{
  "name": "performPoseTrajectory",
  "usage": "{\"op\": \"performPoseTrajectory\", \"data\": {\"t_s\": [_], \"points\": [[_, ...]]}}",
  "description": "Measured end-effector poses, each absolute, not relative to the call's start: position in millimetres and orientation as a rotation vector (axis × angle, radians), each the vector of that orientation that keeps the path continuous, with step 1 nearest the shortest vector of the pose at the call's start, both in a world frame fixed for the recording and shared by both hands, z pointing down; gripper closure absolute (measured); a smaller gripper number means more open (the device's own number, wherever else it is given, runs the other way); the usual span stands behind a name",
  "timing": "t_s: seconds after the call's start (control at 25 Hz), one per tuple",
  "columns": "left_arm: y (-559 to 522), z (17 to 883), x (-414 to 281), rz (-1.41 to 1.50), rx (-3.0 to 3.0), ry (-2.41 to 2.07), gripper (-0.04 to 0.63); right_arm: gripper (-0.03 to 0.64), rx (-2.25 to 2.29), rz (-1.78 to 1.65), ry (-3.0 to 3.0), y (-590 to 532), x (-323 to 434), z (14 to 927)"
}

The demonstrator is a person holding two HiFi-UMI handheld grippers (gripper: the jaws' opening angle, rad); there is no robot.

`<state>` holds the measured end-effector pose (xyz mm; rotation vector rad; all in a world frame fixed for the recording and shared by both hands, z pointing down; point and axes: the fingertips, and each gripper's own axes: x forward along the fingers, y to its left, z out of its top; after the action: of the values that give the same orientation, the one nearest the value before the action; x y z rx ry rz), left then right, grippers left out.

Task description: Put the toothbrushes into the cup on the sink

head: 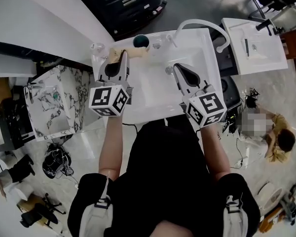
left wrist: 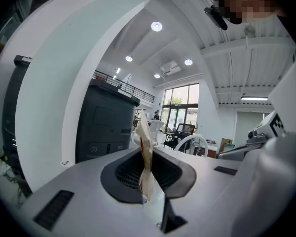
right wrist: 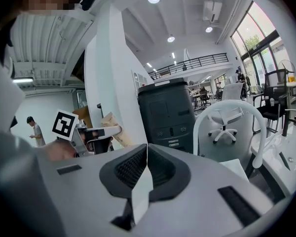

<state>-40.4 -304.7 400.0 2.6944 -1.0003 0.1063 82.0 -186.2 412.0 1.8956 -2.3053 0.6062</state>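
left hand-held gripper (left wrist: 146, 158) clamped on tan paper packet (left wrist: 143, 135), contents hidden, right hand-held gripper (right wrist: 146, 151) closed, empty

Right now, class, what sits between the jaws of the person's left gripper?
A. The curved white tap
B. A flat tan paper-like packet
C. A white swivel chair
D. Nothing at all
B: in the left gripper view the left gripper is clamped on the flat tan packet, which stands up between the dark pads; the right gripper is shut on nothing.
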Motion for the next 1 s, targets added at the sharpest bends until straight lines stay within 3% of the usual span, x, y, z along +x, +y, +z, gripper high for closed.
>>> {"op": "performPoseTrajectory", "data": {"t_s": [1.0], "points": [[-368.9,463.7,-8.6,0.203,2.583,-1.041,0.551,0.586,1.872,0.686,-2.25,-211.6,95.4,428.6]]}}
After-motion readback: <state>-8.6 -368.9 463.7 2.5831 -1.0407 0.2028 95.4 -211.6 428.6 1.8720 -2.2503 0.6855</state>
